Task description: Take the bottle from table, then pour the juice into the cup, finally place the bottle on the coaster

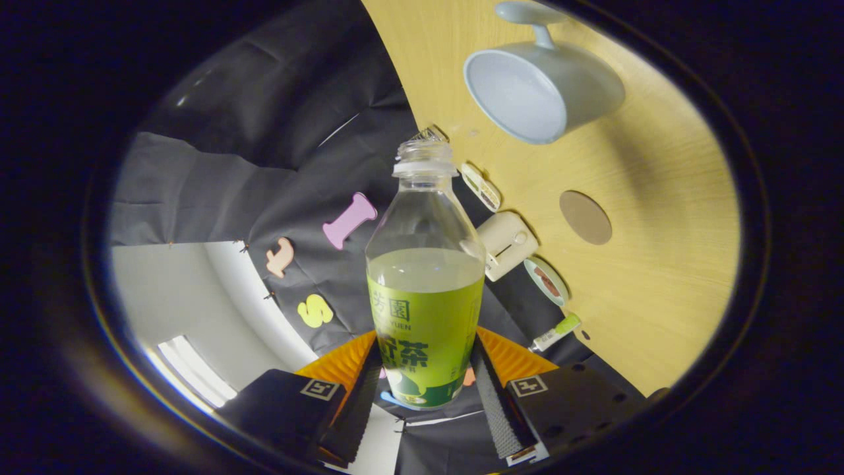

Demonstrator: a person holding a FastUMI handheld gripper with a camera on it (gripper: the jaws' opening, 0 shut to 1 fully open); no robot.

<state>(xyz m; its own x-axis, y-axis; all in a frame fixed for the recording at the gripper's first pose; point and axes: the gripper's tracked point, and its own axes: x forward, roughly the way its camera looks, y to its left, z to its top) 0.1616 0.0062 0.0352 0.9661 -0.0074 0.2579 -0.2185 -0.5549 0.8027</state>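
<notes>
A clear plastic bottle [425, 277] with a green label and pale green juice sits between my fingers, its cap off. My gripper [425, 376] is shut on the bottle's lower body, both fingers pressing its sides. The whole view is rolled, so the wooden table [666, 277] stands nearly on edge beyond the bottle. A pale blue cup [537, 89] with a handle stands on the table past the bottle's open neck, its mouth facing me and its inside looking bare. A round brown coaster [585, 217] lies on the table nearer than the cup.
Along the table's far edge, by the black cloth wall, sit a small white box-like device [506, 243], a flat white item [481, 187], a round dish [546, 280] and a small white-and-green tube [555, 334]. A white wall and a bright ceiling strip show beyond the cloth.
</notes>
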